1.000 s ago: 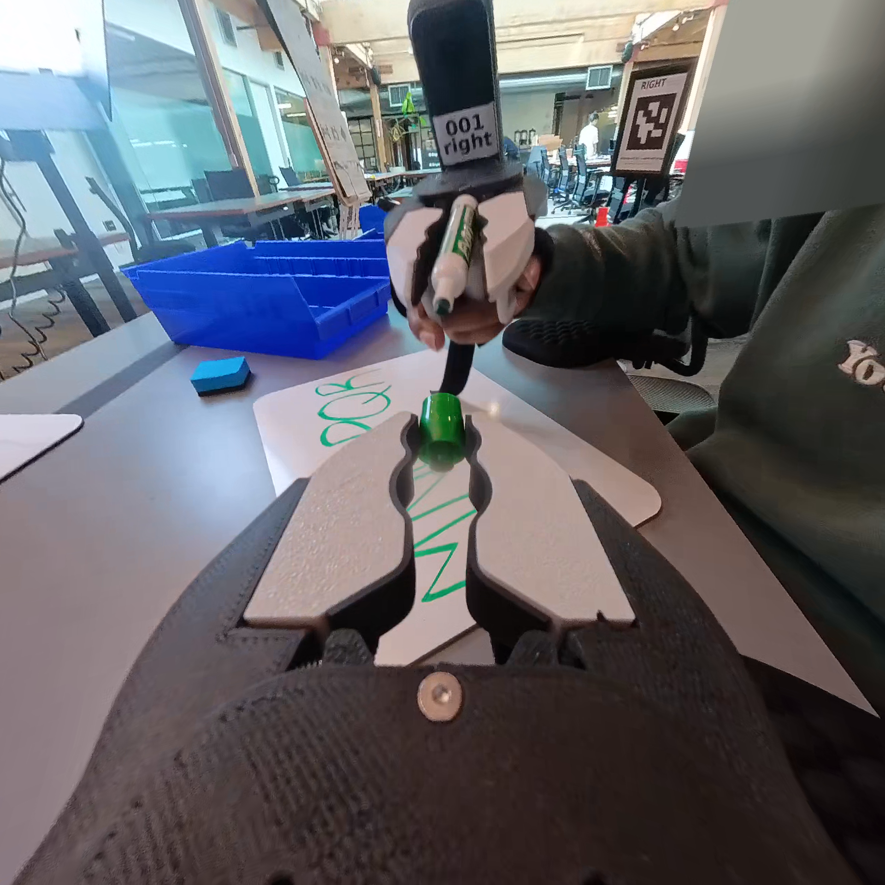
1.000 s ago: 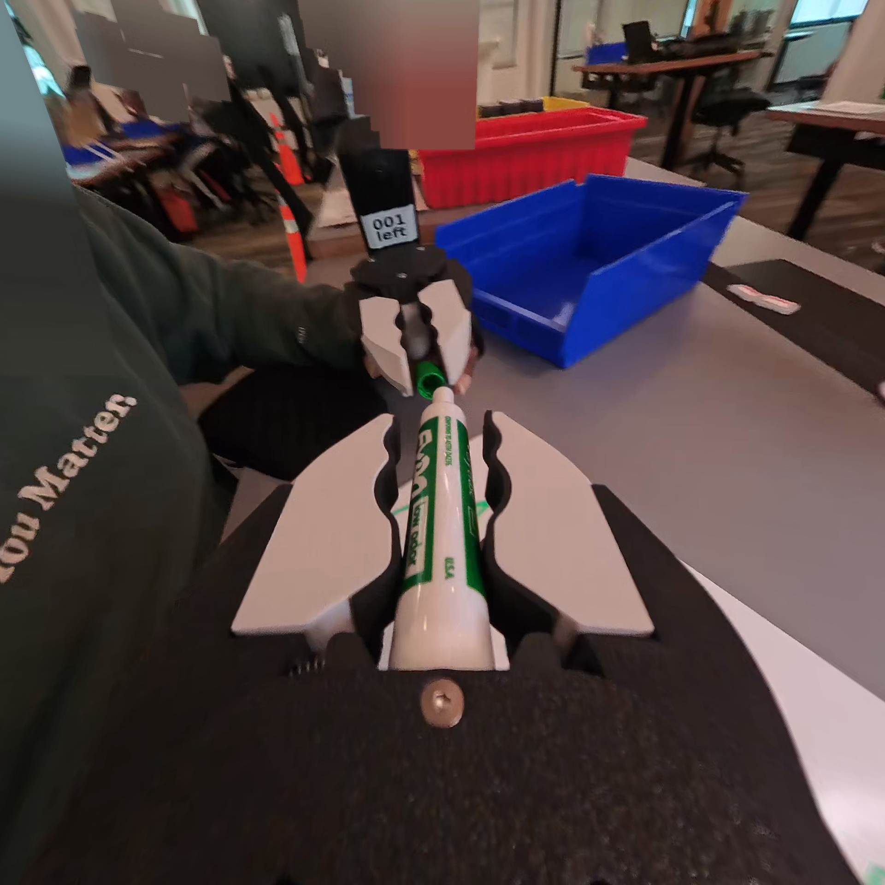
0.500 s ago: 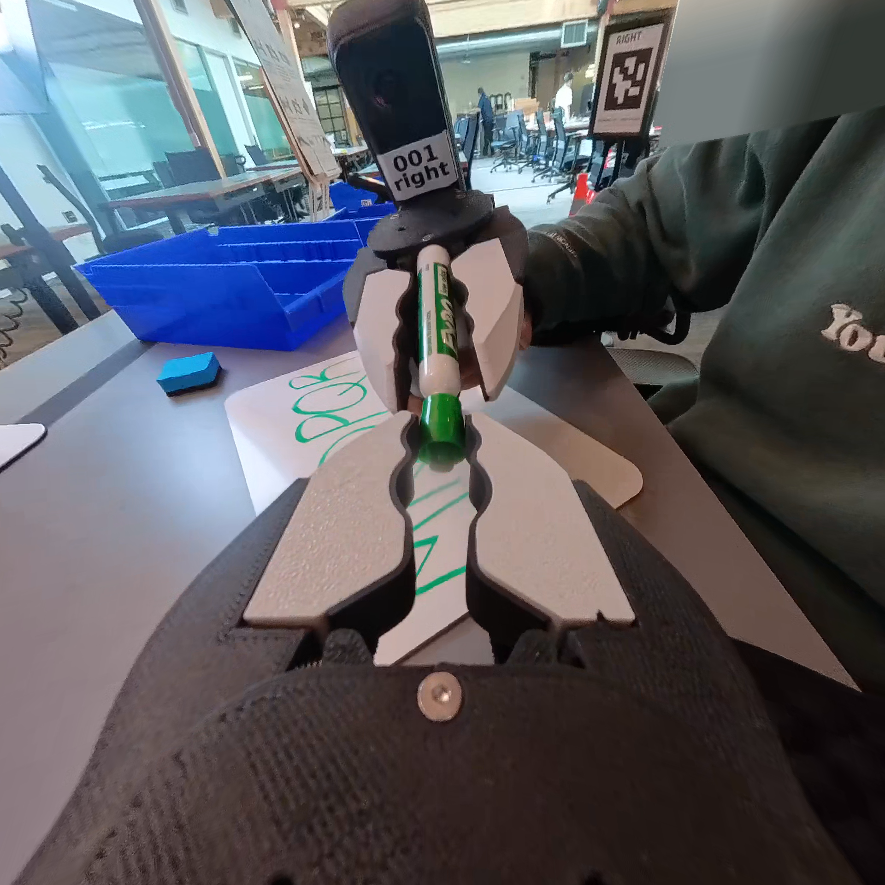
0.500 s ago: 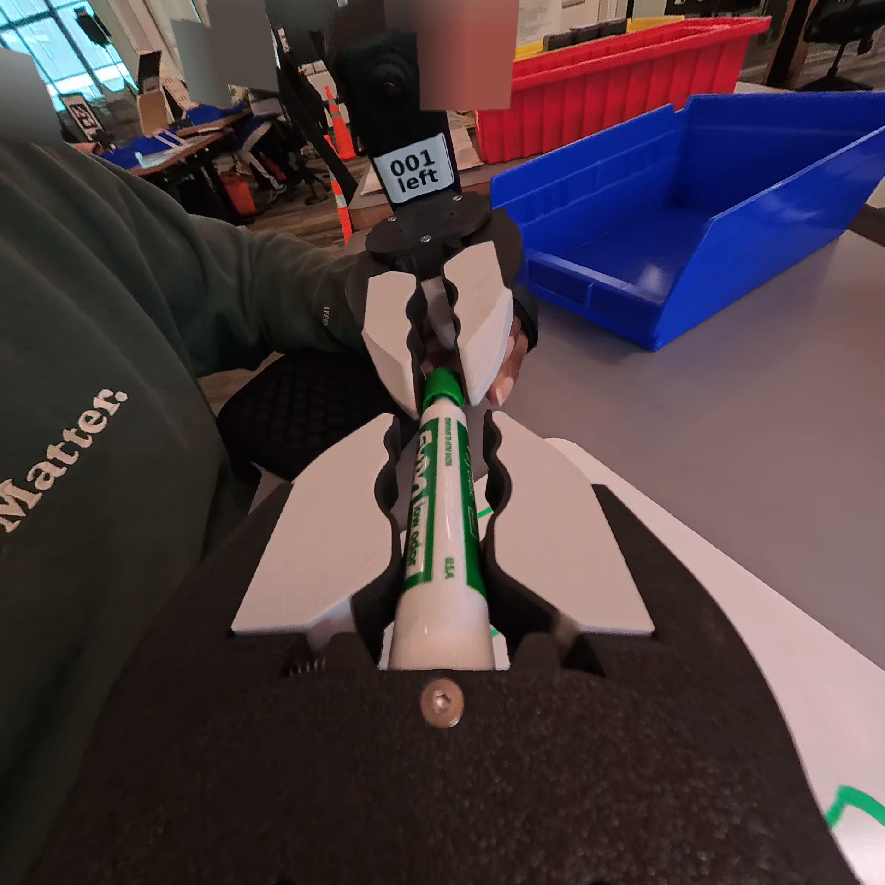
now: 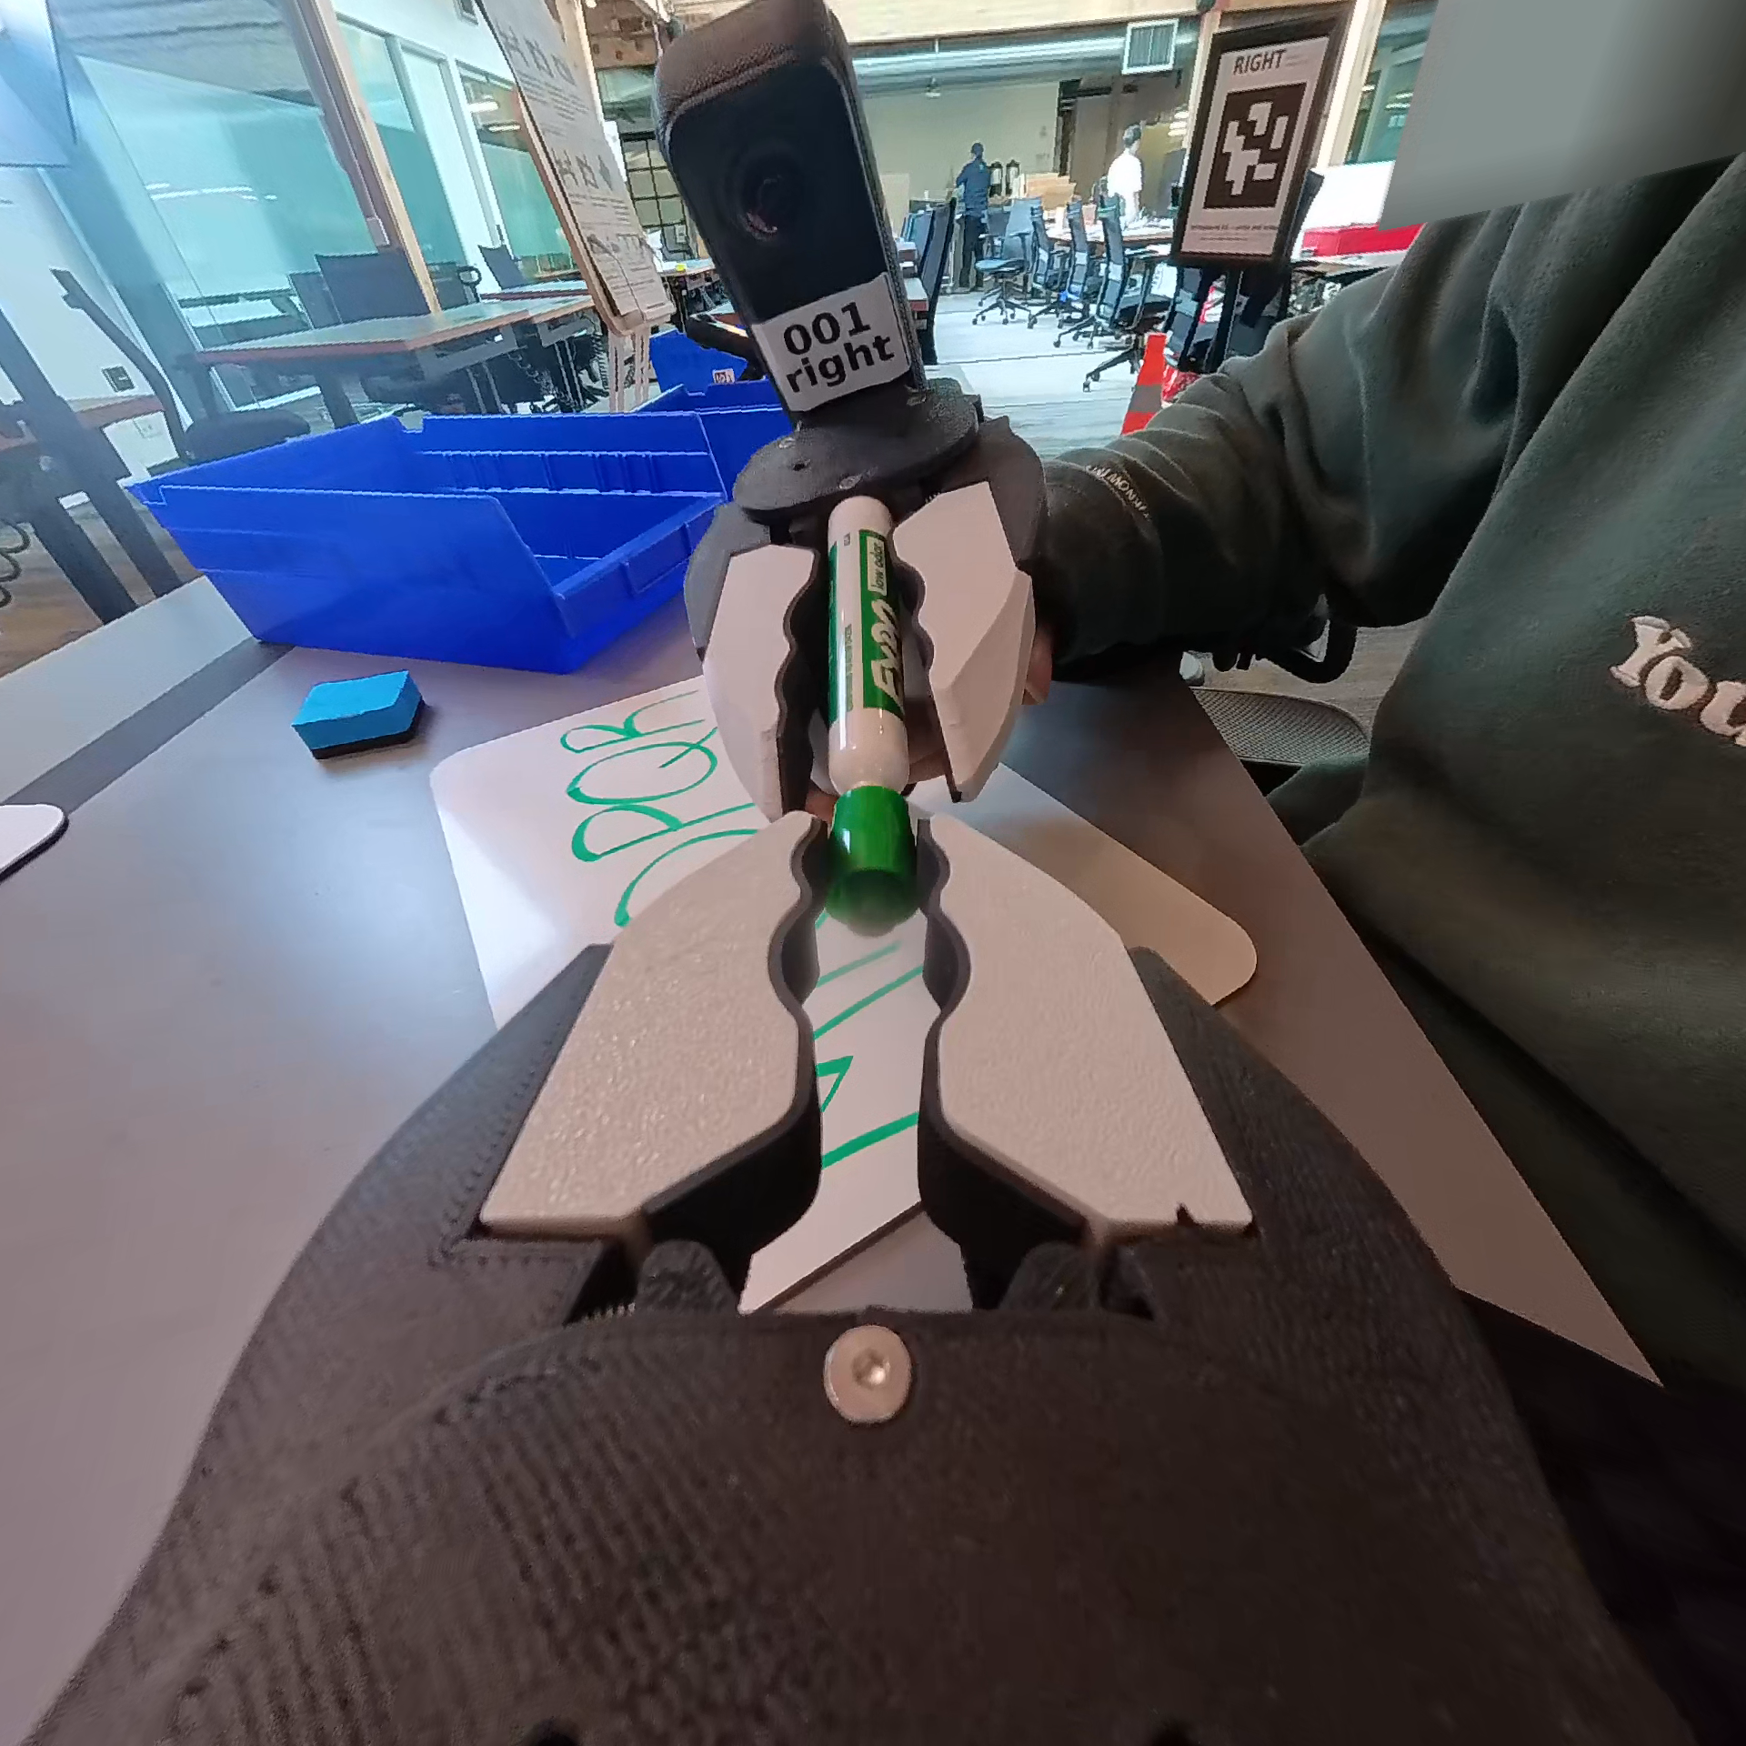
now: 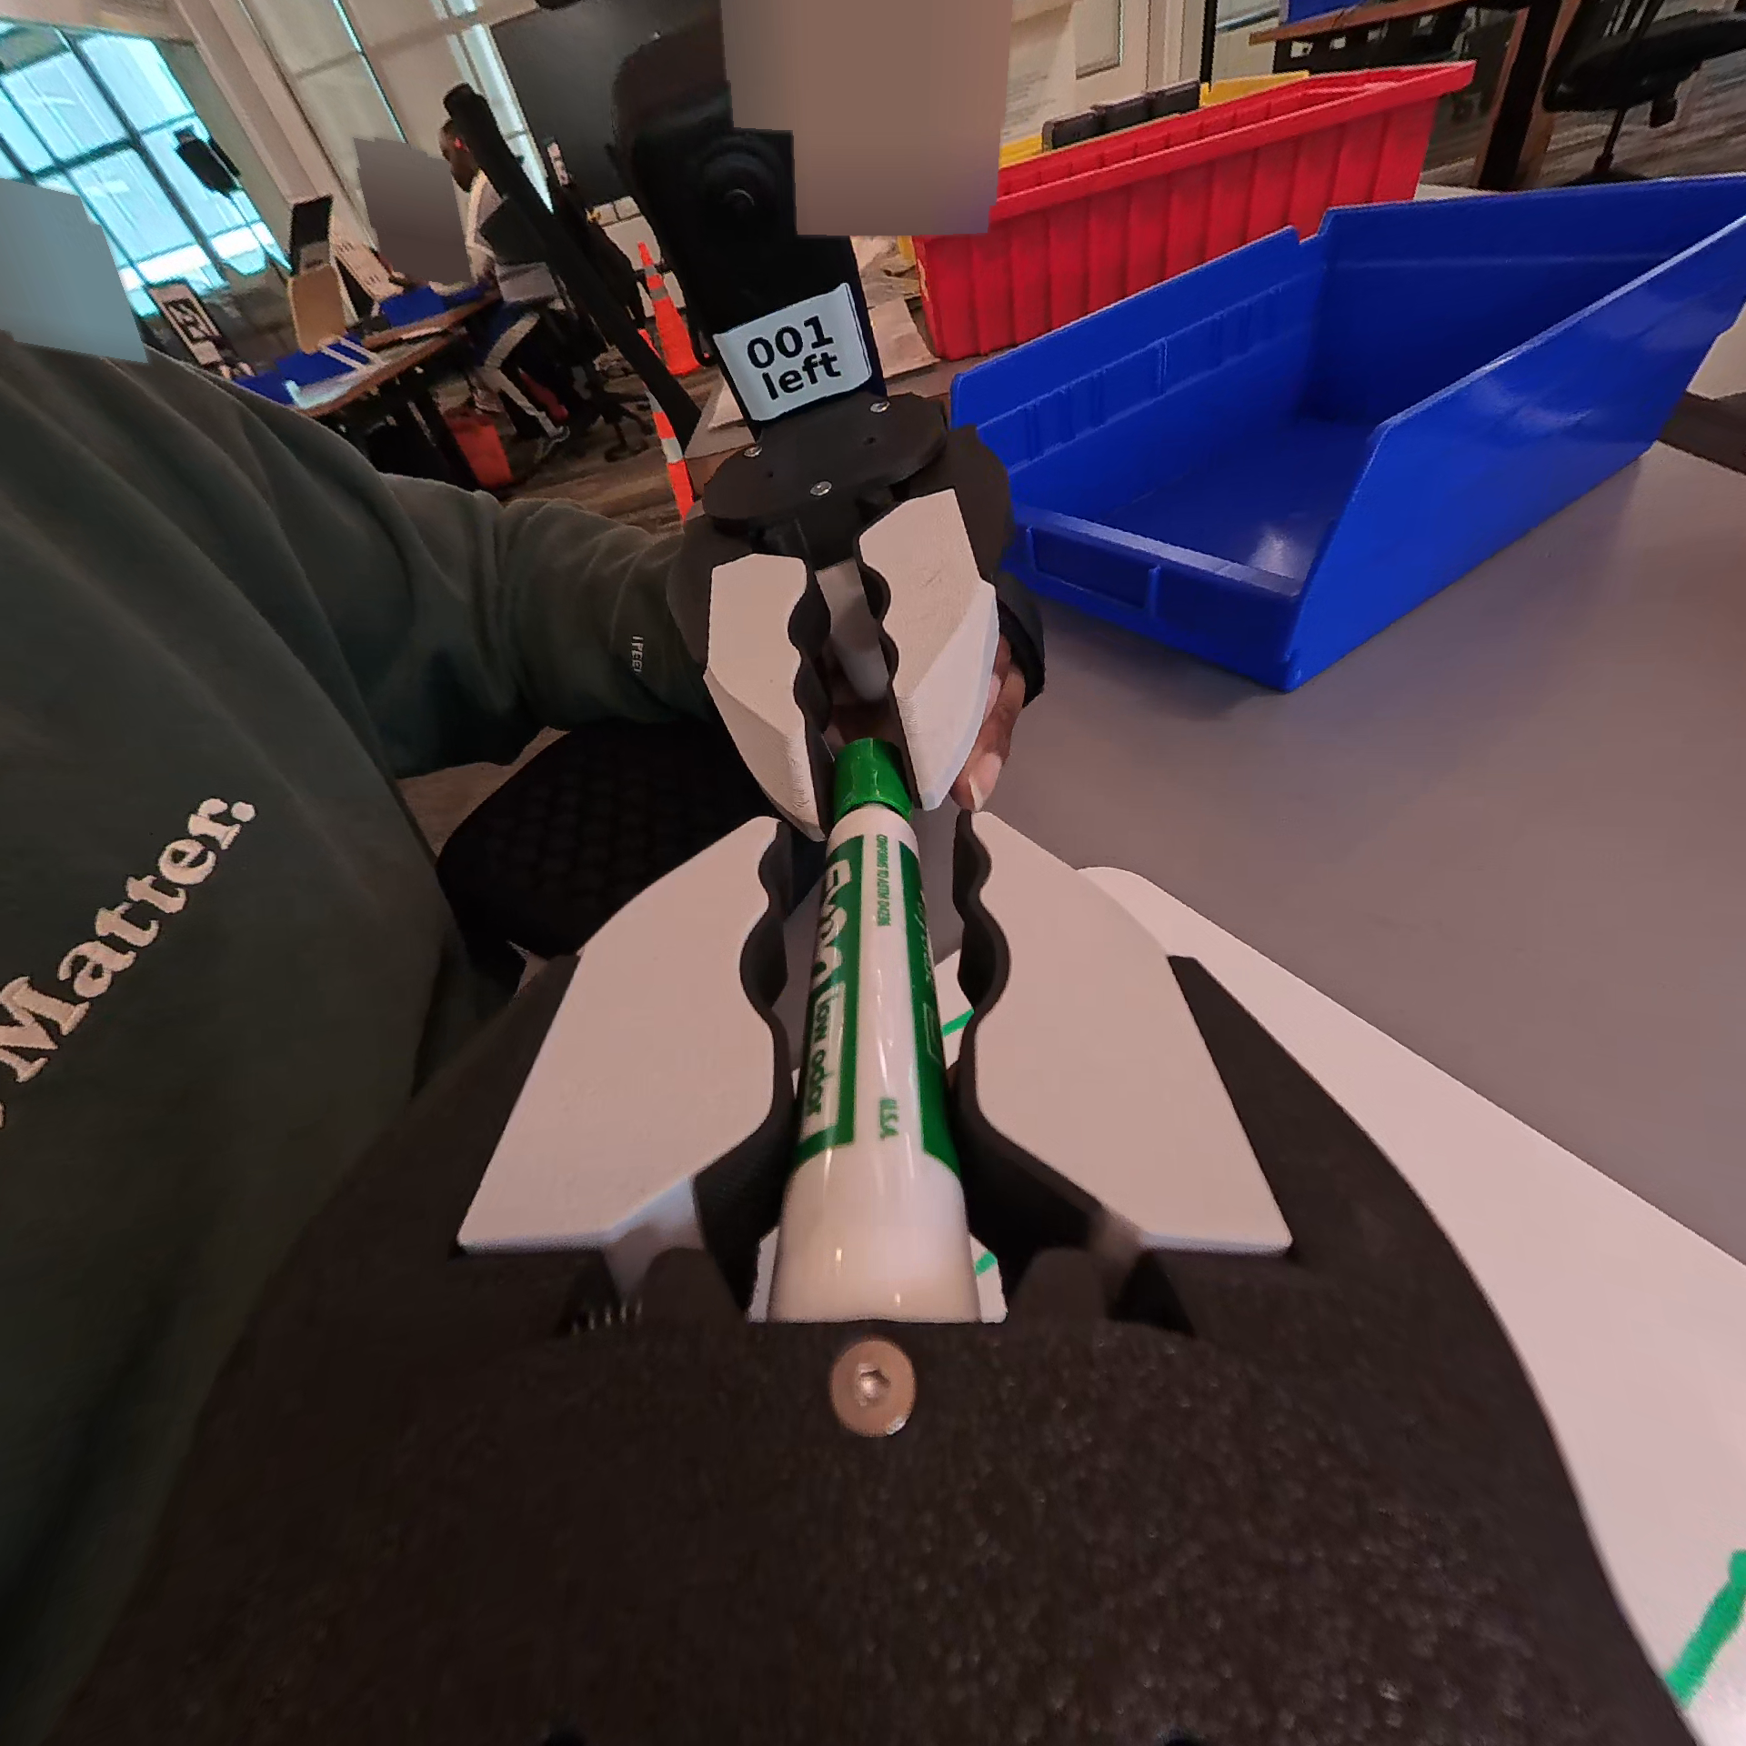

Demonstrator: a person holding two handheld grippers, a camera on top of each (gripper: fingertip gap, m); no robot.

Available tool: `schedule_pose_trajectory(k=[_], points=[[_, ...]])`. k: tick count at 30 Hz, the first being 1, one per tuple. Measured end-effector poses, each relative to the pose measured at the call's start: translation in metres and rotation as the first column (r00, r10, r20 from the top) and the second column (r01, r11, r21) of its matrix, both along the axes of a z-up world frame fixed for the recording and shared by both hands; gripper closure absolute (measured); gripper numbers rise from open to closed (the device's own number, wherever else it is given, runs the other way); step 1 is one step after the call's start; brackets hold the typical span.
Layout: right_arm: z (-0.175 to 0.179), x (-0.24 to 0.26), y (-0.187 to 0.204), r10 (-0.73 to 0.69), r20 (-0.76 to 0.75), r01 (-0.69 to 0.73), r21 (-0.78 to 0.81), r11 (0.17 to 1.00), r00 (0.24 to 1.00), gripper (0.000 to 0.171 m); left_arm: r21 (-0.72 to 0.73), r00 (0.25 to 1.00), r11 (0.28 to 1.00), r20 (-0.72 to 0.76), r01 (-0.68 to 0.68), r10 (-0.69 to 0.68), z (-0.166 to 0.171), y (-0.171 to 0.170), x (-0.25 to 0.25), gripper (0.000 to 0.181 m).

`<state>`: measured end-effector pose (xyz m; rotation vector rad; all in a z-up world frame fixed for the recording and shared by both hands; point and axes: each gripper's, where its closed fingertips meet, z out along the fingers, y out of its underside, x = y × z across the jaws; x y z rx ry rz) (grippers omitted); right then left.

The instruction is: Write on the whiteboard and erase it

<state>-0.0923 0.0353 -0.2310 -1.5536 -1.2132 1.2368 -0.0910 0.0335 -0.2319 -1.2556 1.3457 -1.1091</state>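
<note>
Tongs first: the left tongs (image 5: 864,874) are clenched on the green cap (image 5: 871,864) right at their tips, and the right tongs (image 6: 864,850) are clamped along the white barrel of the marker (image 6: 874,1068), which runs the whole length of their slot. The two sets point nose to nose, tips nearly touching, with cap and barrel lined up on one axis. From the left wrist view the cap looks pushed onto the marker's end, or very close to seated; I can't tell if it has fully clicked. So my read is that the writing half is done: the whiteboard (image 5: 529,831) lies flat on the bench (image 5: 217,992) straight below both tools, covered in green lettering and zigzag strokes (image 5: 661,784). The erasing half hasn't begun, since every stroke looks intact and the blue eraser (image 5: 357,713) sits untouched on the bench just past the board's far left corner, in front of the blue bin (image 5: 425,539). Pose-wise, both tools are held up off the board, angled down toward each other, and the person's green sleeves (image 6: 453,605) come in from either side of the torso. What's left, I'd guess: finish capping, park the marker, grab the eraser, wipe.
</note>
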Motion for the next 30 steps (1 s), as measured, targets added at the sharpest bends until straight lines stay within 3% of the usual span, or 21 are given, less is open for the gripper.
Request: schedule_pose_trajectory(k=[13, 15, 16, 17, 18, 20, 24, 30], points=[[0.0, -0.002, -0.004, 0.011, -0.06, -0.016, -0.073, 0.997, 0.998, 0.138, 0.066, 1.0, 0.998, -0.019, -0.009, 0.01, 0.001, -0.004, 0.001, 0.165], [-0.013, -0.012, -0.016, 0.069, -0.004, -0.069, -0.086, 0.994, 0.998, 0.138, 0.067, 0.998, 0.996, 0.015, 0.057, -0.058, 0.006, -0.021, 0.014, 0.181], [-0.029, -0.026, -0.035, 0.151, 0.072, -0.146, -0.065, 0.987, 0.986, 0.137, 0.117, 0.995, 0.99, -0.055, 0.085, -0.079, -0.002, -0.031, 0.026, 0.18], [-0.035, -0.04, -0.045, 0.138, 0.084, -0.141, 0.033, 0.989, 0.987, 0.137, 0.201, 0.996, 0.977, -0.069, 0.072, -0.059, 0.003, -0.033, 0.028, 0.181], [-0.031, -0.044, -0.043, 0.109, 0.057, -0.115, 0.107, 0.988, 0.992, 0.138, 0.237, 0.999, 0.97, -0.032, 0.046, -0.039, 0.013, -0.03, 0.025, 0.181], [-0.01, -0.039, -0.034, 0.142, 0.012, -0.142, 0.01, 0.99, 0.99, 0.137, 0.211, 0.997, 0.977, 0.075, -0.038, 0.023, 0.035, -0.018, 0.01, 0.181], [0.004, -0.036, -0.016, 0.098, 0.009, -0.098, 0.115, 0.988, 0.995, 0.138, 0.124, 0.96, 0.984, 0.266, -0.127, 0.091, 0.073, 0.003, -0.023, 0.181], [-0.003, -0.031, -0.006, 0.064, 0.014, -0.065, 0.09, 0.994, 0.998, 0.138, 0.063, 0.951, 0.981, 0.266, -0.182, 0.159, 0.073, 0.028, -0.041, 0.181]])
